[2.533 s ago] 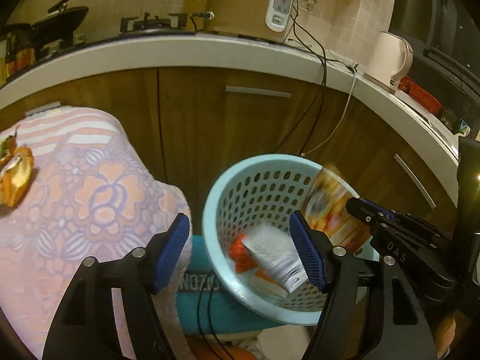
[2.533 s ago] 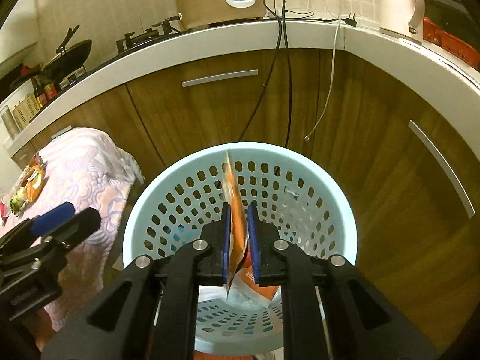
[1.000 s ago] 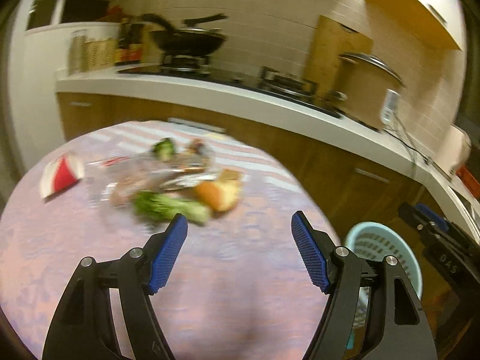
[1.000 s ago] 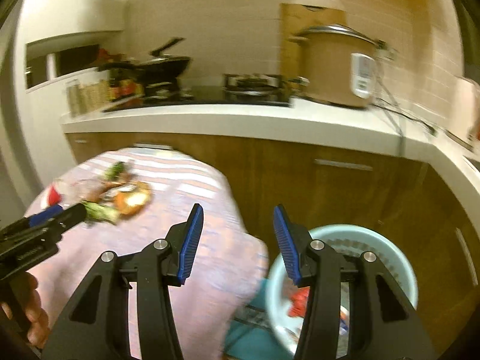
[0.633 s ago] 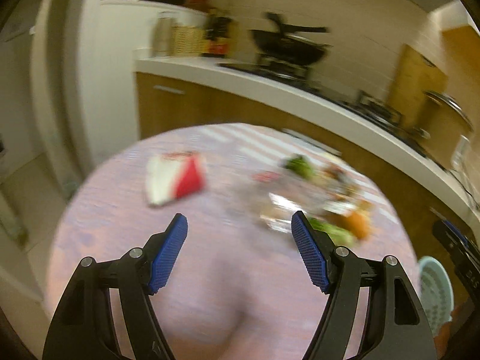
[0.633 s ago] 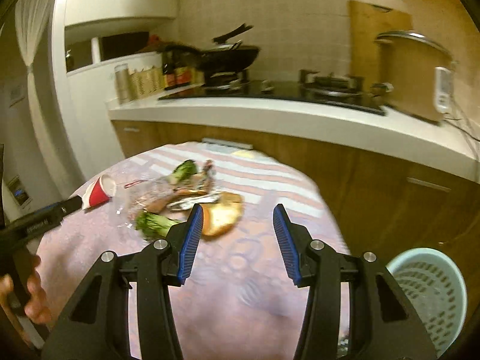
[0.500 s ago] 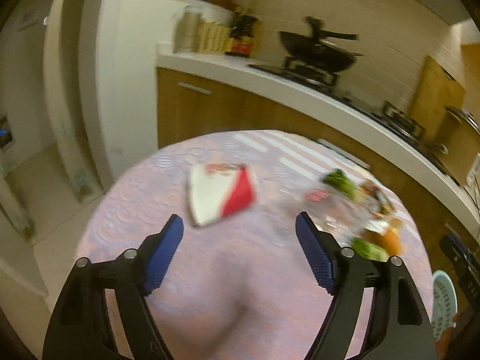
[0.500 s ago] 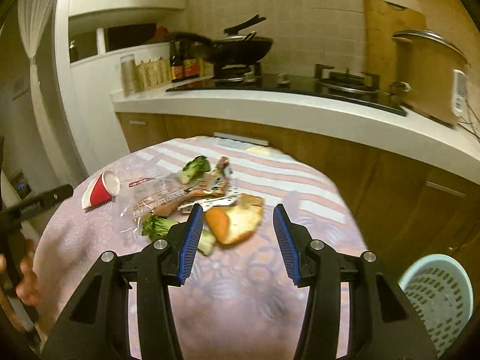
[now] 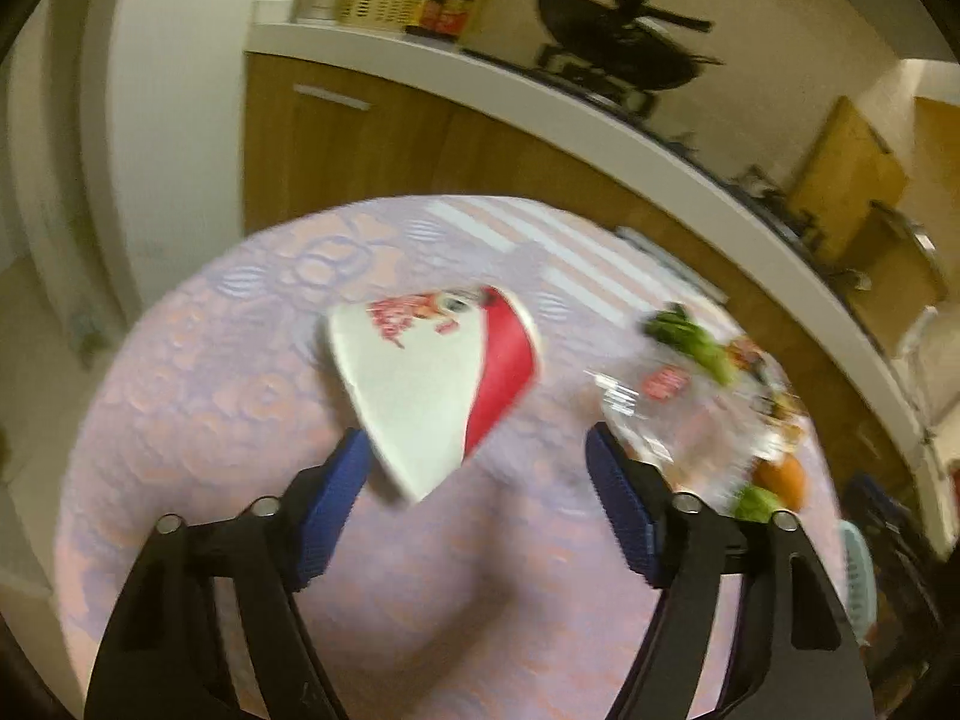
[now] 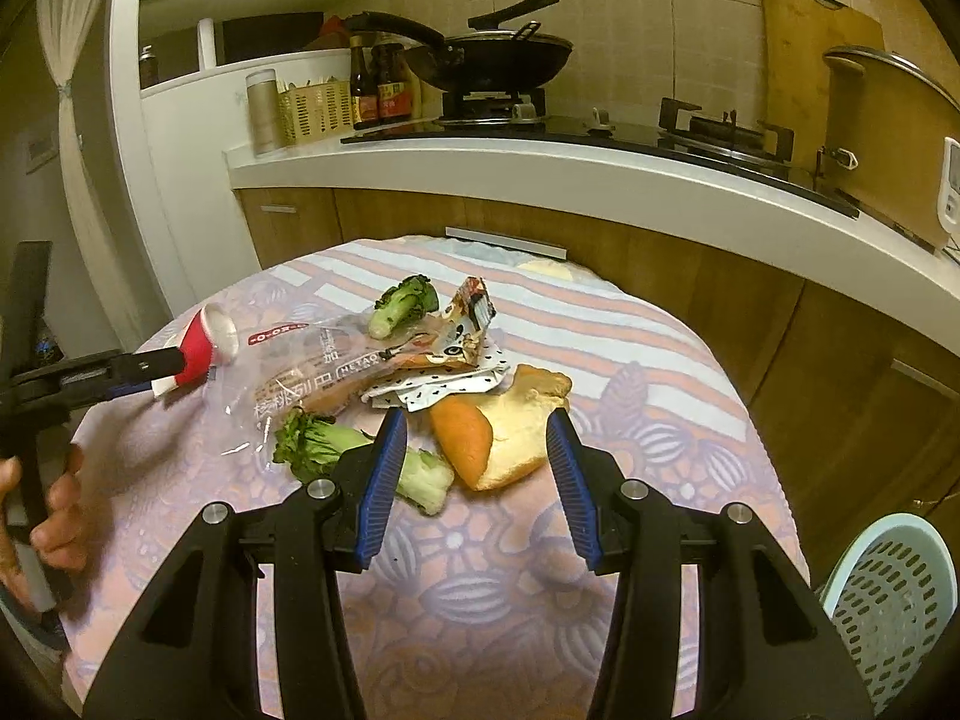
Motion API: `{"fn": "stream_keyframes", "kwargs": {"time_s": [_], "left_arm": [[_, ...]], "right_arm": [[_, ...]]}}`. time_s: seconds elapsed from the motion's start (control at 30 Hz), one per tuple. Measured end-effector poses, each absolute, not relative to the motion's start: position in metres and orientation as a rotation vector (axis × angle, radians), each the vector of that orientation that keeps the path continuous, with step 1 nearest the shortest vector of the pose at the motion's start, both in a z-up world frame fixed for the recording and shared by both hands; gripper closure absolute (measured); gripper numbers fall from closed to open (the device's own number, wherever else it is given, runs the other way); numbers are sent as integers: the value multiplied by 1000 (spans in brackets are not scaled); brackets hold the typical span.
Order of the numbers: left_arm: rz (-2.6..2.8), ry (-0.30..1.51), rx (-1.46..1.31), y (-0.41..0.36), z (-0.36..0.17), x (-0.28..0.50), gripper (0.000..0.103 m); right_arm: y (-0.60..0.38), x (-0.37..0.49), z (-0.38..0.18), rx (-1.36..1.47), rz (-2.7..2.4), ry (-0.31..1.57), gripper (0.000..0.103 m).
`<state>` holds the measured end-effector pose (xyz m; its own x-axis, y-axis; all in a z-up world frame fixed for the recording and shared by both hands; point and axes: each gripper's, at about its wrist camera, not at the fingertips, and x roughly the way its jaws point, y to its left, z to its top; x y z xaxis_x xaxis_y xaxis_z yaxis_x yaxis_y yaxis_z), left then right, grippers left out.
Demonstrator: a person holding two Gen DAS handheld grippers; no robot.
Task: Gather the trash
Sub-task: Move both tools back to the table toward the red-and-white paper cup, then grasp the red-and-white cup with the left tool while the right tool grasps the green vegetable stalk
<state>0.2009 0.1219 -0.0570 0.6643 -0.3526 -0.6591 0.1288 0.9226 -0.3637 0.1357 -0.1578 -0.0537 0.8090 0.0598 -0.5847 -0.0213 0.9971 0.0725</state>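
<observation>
The left tongs point(image 9: 474, 504) stand spread and grasp nothing; their jaws have just been narrowing a little, with the narrow end of the red-and-white paper cup point(image 9: 438, 390) lying on its side between the blue pads, not yet pressed by either as far as the blurred left view lets me judge. The right tongs point(image 10: 474, 474) are released too, half-spread and empty, poised over a piece of orange peel point(image 10: 498, 432) with a broccoli stalk point(image 10: 354, 450) just beside their left pad.

Spreading out from there, the flowered desk point(image 10: 480, 600) carries a fair heap: a clear plastic bag point(image 10: 300, 372), a torn snack wrapper point(image 10: 456, 336) and a second broccoli piece point(image 10: 402, 303), all bunched together. The pale blue basket point(image 10: 894, 588) stands on the floor beside the desk, off to the right.

So, by my reckoning, the collecting is only partly done: whatever sits in the basket is not visible now, and everything on the desk remains to be picked up, cup and peel likely next.

The right view gives the pile sharply, plus the person's hand point(image 10: 48, 516) working the left tongs beside the cup. The left view alone shows how the cup sits between those pads, but smears the pile.
</observation>
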Motion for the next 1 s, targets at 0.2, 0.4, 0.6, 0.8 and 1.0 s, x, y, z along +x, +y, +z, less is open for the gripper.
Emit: {"fn": "stream_keyframes", "kwargs": {"time_s": [0.2, 0.4, 0.6, 0.8, 1.0], "left_arm": [[-364, 780, -297, 101, -49, 181, 40], [-231, 742, -185, 112, -41, 185, 36], [-200, 780, 3, 99, -43, 223, 20], [-175, 816, 125, 79, -65, 242, 20], [-142, 800, 106, 91, -68, 250, 28]], "right_arm": [[-159, 134, -55, 61, 51, 627, 58], [-158, 131, -51, 24, 54, 611, 58], [-152, 139, -53, 24, 66, 625, 58], [-147, 146, -57, 8, 76, 650, 58], [-151, 158, -63, 34, 187, 711, 44]]}}
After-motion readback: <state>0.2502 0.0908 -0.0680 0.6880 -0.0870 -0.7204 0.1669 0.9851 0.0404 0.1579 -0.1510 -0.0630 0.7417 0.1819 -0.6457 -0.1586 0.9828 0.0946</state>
